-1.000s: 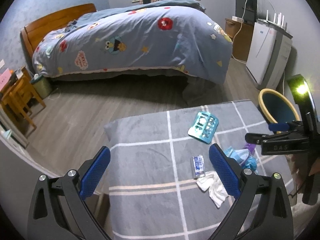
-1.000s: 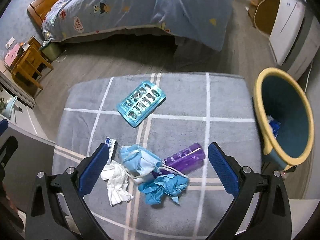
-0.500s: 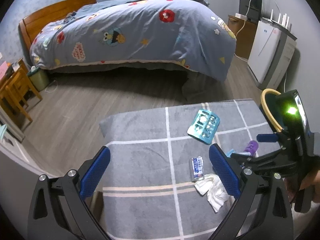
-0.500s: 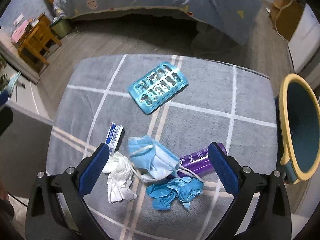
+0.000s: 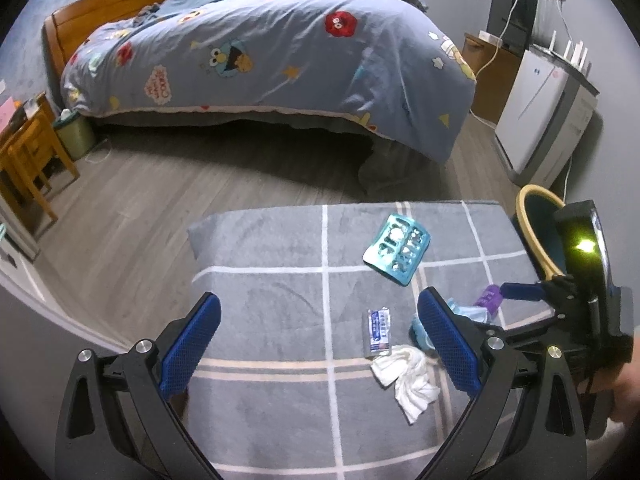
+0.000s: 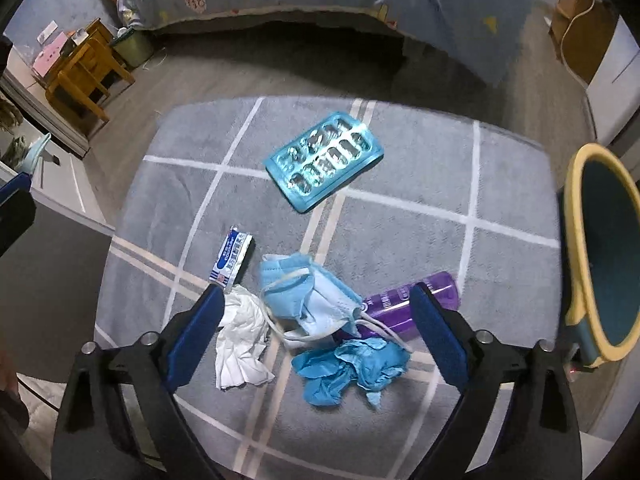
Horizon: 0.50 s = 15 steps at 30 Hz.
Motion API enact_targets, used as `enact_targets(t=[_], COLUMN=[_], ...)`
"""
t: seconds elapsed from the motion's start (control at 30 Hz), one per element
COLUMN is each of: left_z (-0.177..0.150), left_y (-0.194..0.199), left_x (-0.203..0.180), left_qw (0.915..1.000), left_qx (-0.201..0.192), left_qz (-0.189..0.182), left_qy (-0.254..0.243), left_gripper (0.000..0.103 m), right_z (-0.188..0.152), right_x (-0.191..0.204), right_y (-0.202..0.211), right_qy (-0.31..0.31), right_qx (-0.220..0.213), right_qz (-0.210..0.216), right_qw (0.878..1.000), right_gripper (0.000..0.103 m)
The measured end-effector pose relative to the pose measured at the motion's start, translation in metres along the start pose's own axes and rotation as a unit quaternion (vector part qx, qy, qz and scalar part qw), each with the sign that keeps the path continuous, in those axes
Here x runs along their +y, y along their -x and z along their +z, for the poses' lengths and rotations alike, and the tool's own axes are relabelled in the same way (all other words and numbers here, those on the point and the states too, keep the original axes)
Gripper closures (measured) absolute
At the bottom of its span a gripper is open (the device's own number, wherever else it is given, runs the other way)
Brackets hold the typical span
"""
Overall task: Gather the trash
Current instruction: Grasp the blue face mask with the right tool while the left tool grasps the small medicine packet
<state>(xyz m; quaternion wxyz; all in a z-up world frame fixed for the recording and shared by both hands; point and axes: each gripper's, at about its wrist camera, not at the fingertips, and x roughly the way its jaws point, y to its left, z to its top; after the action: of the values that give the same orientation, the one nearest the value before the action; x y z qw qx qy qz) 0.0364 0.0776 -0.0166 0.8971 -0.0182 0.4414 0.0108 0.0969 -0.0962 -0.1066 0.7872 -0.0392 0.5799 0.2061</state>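
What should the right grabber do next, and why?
Probably keep lowering and closing the right gripper onto the blue face mask. Its jaws are closing, but nothing is pinched yet; the mask lies between the fingers on top of the trash pile, partly over the purple bottle. The yellow-rimmed bin waits at the right of the grey cloth.

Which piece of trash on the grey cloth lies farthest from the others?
The teal blister tray. It lies alone toward the bed side, while the face mask, blue glove, tissue and purple bottle cluster together.
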Motion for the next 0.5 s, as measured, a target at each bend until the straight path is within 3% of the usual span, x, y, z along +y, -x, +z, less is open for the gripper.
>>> enact_targets(t=[0.07, 0.13, 0.2, 0.3, 0.37, 0.5], left_z=[-0.001, -0.001, -0.001, -0.002, -0.003, -0.006], left_y=[-0.002, -0.005, -0.007, -0.011, -0.015, -0.027], left_x=[-0.001, -0.001, 0.0, 0.001, 0.0, -0.006], left_qw=[1.0, 0.9999, 0.9999, 0.9998, 0.9998, 0.9994], left_qx=[0.002, 0.007, 0.01, 0.015, 0.02, 0.033], left_qz=[0.007, 0.009, 0.006, 0.008, 0.006, 0.003], left_qy=[-0.005, -0.006, -0.005, -0.006, -0.004, -0.007], left_gripper=[0.005, 0.005, 0.005, 0.005, 0.005, 0.005], right_z=[-0.001, -0.001, -0.001, -0.002, 0.0, 0.007], right_x=[0.001, 0.002, 0.002, -0.001, -0.004, -0.01], right_y=[-0.008, -0.014, -0.021, -0.023, -0.015, 0.008], right_qy=[0.011, 0.016, 0.017, 0.005, -0.004, -0.02], right_qx=[0.009, 0.02, 0.036, 0.048, 0.039, 0.01], right_qz=[-0.001, -0.002, -0.001, 0.012, 0.017, 0.024], right_qw=[1.0, 1.0, 0.999, 0.999, 0.999, 0.999], right_gripper=[0.02, 0.03, 0.052, 0.075, 0.081, 0.082])
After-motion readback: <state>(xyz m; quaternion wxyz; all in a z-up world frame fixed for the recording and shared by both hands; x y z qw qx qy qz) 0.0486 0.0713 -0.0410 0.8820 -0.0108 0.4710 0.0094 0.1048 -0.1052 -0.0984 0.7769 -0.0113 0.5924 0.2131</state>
